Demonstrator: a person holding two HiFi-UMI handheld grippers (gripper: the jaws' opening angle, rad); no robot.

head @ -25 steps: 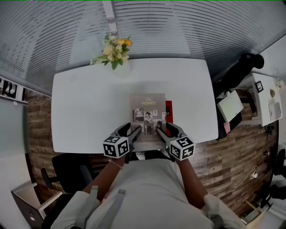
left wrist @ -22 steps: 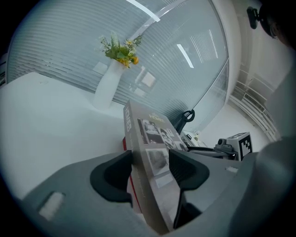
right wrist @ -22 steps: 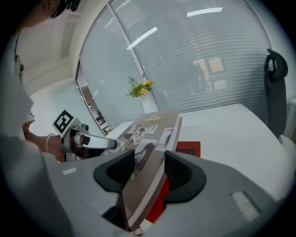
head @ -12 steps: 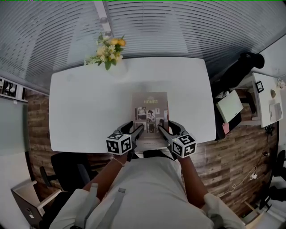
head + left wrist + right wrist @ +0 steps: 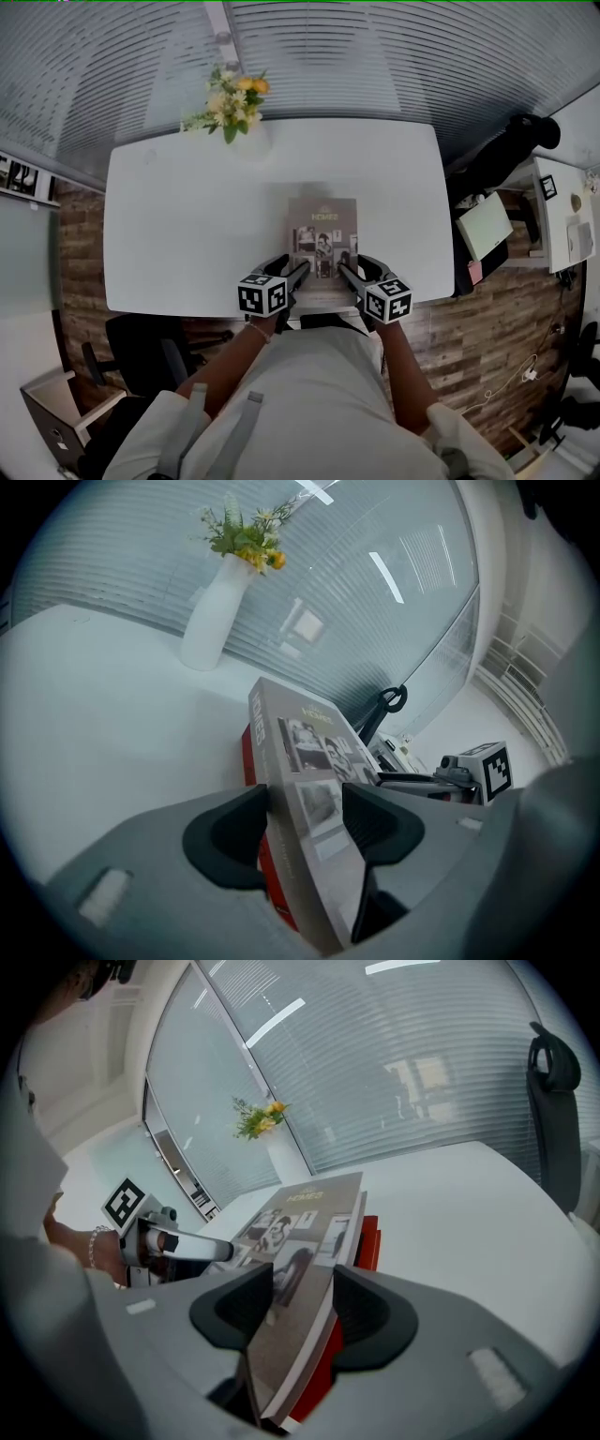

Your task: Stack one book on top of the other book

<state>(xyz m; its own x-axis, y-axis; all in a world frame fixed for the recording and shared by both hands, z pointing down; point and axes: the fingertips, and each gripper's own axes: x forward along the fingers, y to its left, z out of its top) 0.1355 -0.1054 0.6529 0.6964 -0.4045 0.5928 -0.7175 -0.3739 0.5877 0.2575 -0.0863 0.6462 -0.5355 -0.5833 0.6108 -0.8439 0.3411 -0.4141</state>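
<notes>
A grey photo-cover book lies over a red book on the white table, near its front edge. The red book is hidden in the head view. It shows under the grey one as a red spine in the left gripper view and as a red edge in the right gripper view. My left gripper is shut on the grey book's near left corner, and my right gripper is shut on its near right corner. The book is tilted in both pairs of jaws.
A white vase of yellow flowers stands at the table's far edge. A black chair is beyond the table's right end, and an office chair is left of the person. A side desk with papers is on the right.
Both grippers have carried the grey book to the right and lower. The red strip that showed along its right side is now covered.
</notes>
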